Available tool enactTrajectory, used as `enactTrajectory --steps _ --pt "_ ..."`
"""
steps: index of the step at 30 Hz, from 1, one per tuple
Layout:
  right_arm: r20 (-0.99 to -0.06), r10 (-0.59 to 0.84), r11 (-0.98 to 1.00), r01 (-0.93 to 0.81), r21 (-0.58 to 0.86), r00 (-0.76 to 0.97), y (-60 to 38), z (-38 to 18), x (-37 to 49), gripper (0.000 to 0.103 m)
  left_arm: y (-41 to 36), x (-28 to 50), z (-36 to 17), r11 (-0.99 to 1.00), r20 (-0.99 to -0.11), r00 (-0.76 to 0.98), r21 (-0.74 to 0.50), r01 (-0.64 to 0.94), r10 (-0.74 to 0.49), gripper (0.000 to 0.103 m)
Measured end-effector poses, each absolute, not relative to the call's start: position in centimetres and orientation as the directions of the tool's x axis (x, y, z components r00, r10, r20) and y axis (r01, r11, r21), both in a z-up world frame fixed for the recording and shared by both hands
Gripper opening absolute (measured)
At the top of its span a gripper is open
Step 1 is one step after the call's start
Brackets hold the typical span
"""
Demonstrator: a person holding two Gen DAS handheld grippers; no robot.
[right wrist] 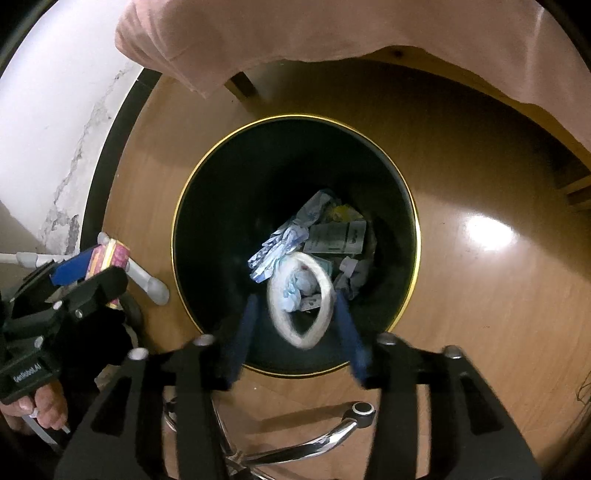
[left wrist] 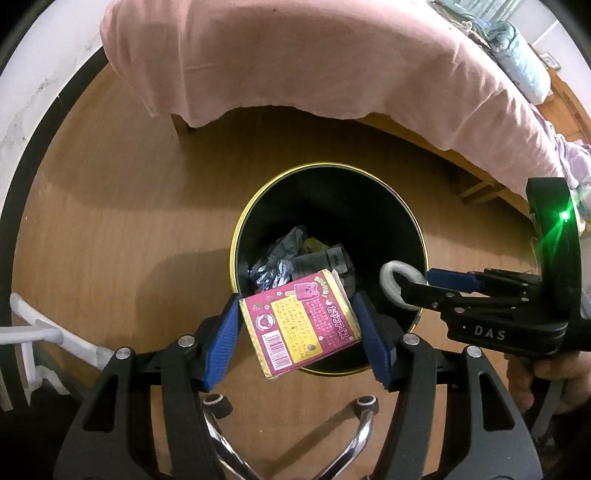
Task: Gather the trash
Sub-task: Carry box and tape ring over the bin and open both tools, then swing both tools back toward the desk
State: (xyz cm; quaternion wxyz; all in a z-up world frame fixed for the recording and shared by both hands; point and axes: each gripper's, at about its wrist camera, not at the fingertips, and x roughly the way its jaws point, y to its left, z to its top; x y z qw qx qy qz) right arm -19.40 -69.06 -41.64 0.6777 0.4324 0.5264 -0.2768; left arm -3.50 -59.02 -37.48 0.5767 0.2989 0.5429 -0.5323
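Observation:
A black bin with a gold rim (left wrist: 243, 225) (right wrist: 184, 192) stands on the wood floor with crumpled wrappers and paper (left wrist: 280, 262) (right wrist: 332, 236) at its bottom. My left gripper (left wrist: 299, 325) is shut on a pink and yellow snack box (left wrist: 299, 325) at the bin's near rim; the box also shows in the right wrist view (right wrist: 110, 256). My right gripper (right wrist: 299, 317) is over the bin mouth, its blue pads on either side of a white tape ring (right wrist: 299, 299) (left wrist: 397, 282). The ring looks blurred and I cannot tell if it is gripped.
A bed with a pink sheet (left wrist: 295, 55) (right wrist: 332, 26) hangs over the floor behind the bin. A white wall and black skirting (right wrist: 99, 158) run on the left. A chrome chair base (left wrist: 354, 439) (right wrist: 314, 439) lies below the grippers. A white rack leg (right wrist: 147, 280) lies left.

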Motion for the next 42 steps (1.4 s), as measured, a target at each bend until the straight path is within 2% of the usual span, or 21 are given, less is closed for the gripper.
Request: enactTrajectory --steps 3,12,15,17,19,22,26,29,34,38,42 --pt "-0.951 0.078 0.469 0.831 0.299 0.298 -69.3 -41.3 -19.5 0.056 -59.0 -3.6 -37.4 0.250 -0.944 -0.155 -0.232 0.940 -0.293 0.060" --pt "-0.942 0.045 0.438 0.841 0.318 0.332 -69.8 -38.8 -21.0 0.056 -59.7 -4.6 -37.1 0.221 -0.941 -0.187 -0.253 0.942 -0.281 0.061" --pt "-0.937 0.012 0.438 0.841 0.318 0.349 -70.0 -36.8 -21.4 0.061 -60.3 -4.6 -36.1 0.222 -0.929 -0.214 -0.287 0.932 -0.302 0.080" --pt "-0.932 -0.017 0.444 0.838 0.317 0.362 -70.2 -35.1 -21.6 0.062 -60.7 -4.7 -35.2 0.209 -0.925 -0.207 -0.281 0.937 -0.317 0.084" --pt "-0.925 -0.054 0.458 0.832 0.312 0.377 -70.5 -33.0 -21.7 0.062 -61.1 -4.6 -33.6 0.197 -0.924 -0.182 -0.258 0.946 -0.336 0.084" --pt "-0.908 -0.131 0.487 0.823 0.291 0.398 -70.7 -29.3 -21.6 0.069 -61.0 -3.3 -29.7 0.209 -0.906 -0.147 -0.245 0.947 -0.397 0.084" --pt "-0.873 -0.230 0.568 0.788 0.238 0.430 -70.7 -22.6 -19.7 0.080 -59.3 -1.0 -21.9 0.238 -0.871 -0.034 -0.171 0.956 -0.490 0.092" --pt "-0.841 -0.281 0.644 0.740 0.192 0.462 -69.7 -17.8 -16.4 0.085 -55.9 0.6 -15.0 0.272 -0.825 0.075 -0.098 0.957 -0.559 0.094" --pt "-0.735 -0.283 0.804 0.571 0.169 0.616 -64.0 -9.1 -7.3 0.094 -44.7 4.2 -5.1 0.418 -0.742 0.259 -0.032 0.908 -0.619 0.096" --pt "-0.683 -0.208 0.914 0.387 0.118 0.701 -55.2 -4.2 1.6 0.095 -32.4 8.0 -0.5 0.662 -0.714 0.506 0.079 0.745 -0.484 0.096" --pt "-0.627 -0.012 0.982 0.127 0.139 0.779 -44.6 -0.8 9.2 0.095 -19.9 10.6 2.0 0.853 -0.674 0.663 0.093 0.514 -0.326 0.096"
